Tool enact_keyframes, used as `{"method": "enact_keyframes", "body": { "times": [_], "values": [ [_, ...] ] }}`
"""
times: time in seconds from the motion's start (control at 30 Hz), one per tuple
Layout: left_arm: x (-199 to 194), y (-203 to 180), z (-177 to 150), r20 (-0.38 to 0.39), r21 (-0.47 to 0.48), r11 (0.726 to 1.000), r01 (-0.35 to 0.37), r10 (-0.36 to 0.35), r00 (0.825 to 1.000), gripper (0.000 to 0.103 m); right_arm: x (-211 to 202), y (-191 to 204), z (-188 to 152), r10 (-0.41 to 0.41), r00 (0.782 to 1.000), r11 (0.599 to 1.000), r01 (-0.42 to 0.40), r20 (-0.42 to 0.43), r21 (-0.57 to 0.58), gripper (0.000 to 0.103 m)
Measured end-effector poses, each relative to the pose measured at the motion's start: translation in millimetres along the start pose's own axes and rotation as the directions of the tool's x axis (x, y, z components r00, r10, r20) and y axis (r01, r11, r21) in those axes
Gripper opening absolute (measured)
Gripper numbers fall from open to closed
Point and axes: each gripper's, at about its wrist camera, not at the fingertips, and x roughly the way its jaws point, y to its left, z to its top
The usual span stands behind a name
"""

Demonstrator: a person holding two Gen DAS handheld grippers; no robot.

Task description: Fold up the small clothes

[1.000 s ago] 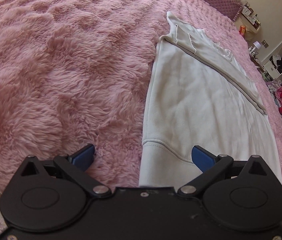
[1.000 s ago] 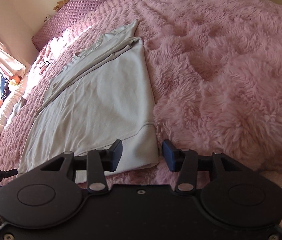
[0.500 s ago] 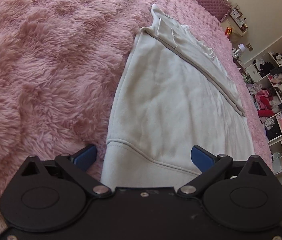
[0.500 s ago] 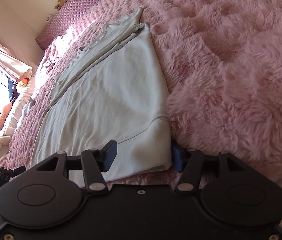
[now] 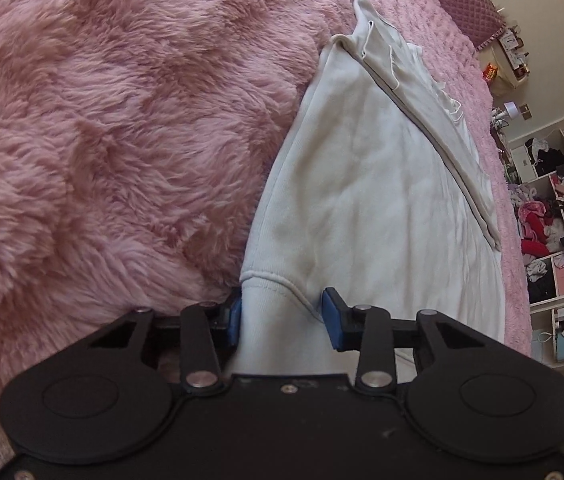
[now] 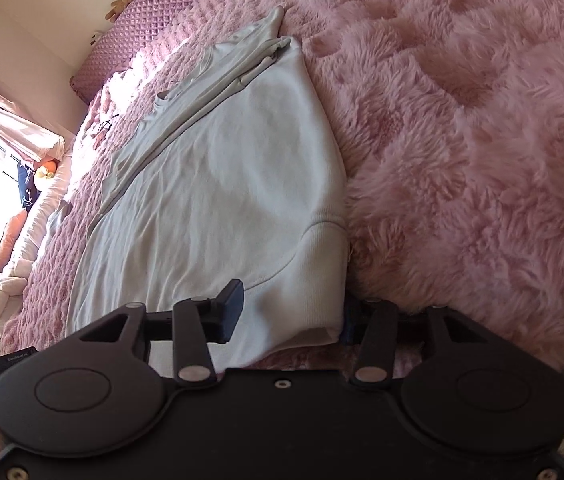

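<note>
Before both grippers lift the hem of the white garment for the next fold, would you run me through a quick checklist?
1. Left gripper astride its hem corner: ok. Its jaws have just been closing, with the white garment between them.
2. Left pads pressing the fabric: cannot tell; a gap shows beside one pad.
3. Right gripper astride the other hem corner: ok.
4. Right grip firm: cannot tell; the far finger is hidden behind the fabric.
5. Garment lying flat on the pink blanket, one side already folded over: ok.
</note>
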Motion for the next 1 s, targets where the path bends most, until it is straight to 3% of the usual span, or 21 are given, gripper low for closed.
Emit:
{"method": "enact_keyframes", "body": {
  "times": [0.07,0.1,0.13,0.2,0.37,0.43,0.57,0.7,0.77,0.87,1.0],
  "values": [
    [-4,1,-3,0.007,-0.010,1.000,0.008,-0.008,1.000,0.028,-2,2,-1,-0.019,1.000,1.000,0.019,0.017,-0.003,0.038],
    [-7,1,-6,0.007,-0.015,1.000,0.011,-0.011,1.000,0.020,-3,3,-1,-0.035,0.999,0.999,0.035,0.028,-0.006,0.020],
    [-9,0,-7,0.002,-0.018,1.000,0.022,-0.022,1.000,0.010,-5,3,0,-0.034,0.999,0.999,0.034,0.032,-0.004,0.017],
    [-13,-6,-9,-0.011,-0.010,0.999,0.039,-0.039,0.999,0.005,-9,5,1,-0.027,0.998,1.000,0.028,0.048,-0.006,0.012],
    [-14,-26,-8,0.004,0.091,0.996,0.011,-0.012,1.000,0.004,-12,10,7,0.006,0.999,1.000,-0.006,0.054,0.010,0.010],
    [-8,-23,-6,-0.003,0.078,0.997,-0.008,0.008,1.000,0.004,-10,9,9,-0.008,0.999,1.000,0.008,0.042,0.007,0.010],
    [-17,-19,-2,0.022,0.036,0.998,0.046,-0.047,0.999,0.004,-12,0,12,0.024,0.999,0.996,-0.027,0.034,0.083,0.010],
    [-19,-30,5,0.033,0.046,0.999,0.002,-0.004,0.999,0.004,-15,3,20,0.044,0.999,0.994,-0.047,0.030,0.095,0.010],
    [-18,-38,12,0.039,0.052,0.999,0.015,-0.017,0.999,0.004,-15,9,29,0.053,0.998,0.995,-0.056,0.036,0.086,0.010],
    [-19,-53,35,0.062,0.051,0.996,0.075,-0.078,0.995,0.004,-15,20,53,0.091,0.993,0.991,-0.098,0.071,0.090,0.009],
    [-4,-90,95,0.095,0.124,0.986,0.111,-0.123,0.988,0.004,2,38,112,0.140,0.983,0.983,-0.153,0.122,0.099,0.009]
  ]
}}
